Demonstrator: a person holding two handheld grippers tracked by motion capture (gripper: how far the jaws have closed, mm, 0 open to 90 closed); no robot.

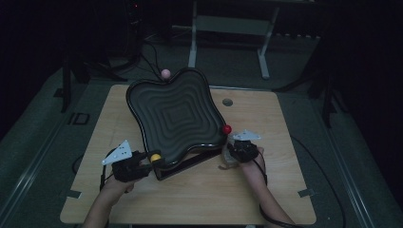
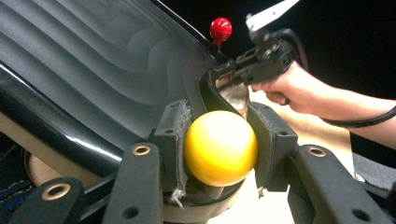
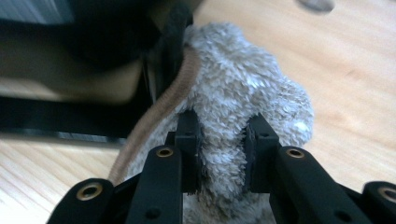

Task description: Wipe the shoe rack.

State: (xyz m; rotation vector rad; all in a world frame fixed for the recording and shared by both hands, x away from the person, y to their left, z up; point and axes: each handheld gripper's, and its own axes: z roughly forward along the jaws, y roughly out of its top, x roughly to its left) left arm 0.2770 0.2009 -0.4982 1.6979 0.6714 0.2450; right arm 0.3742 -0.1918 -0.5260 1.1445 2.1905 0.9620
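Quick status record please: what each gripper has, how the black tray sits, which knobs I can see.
left gripper: shut on yellow knob
right gripper: shut on fluffy grey cloth, beside the tray's near right corner
tray: black, ridged, tilted on its stand
red knob: at tray's right edge
pink knob: at tray's far edge
table: light wood

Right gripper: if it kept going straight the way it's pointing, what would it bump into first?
The right gripper is shut on a fuzzy grey cloth. Pushed straight on, the cloth would probably meet the black tray first, at its near edge, though depth is hard to judge.
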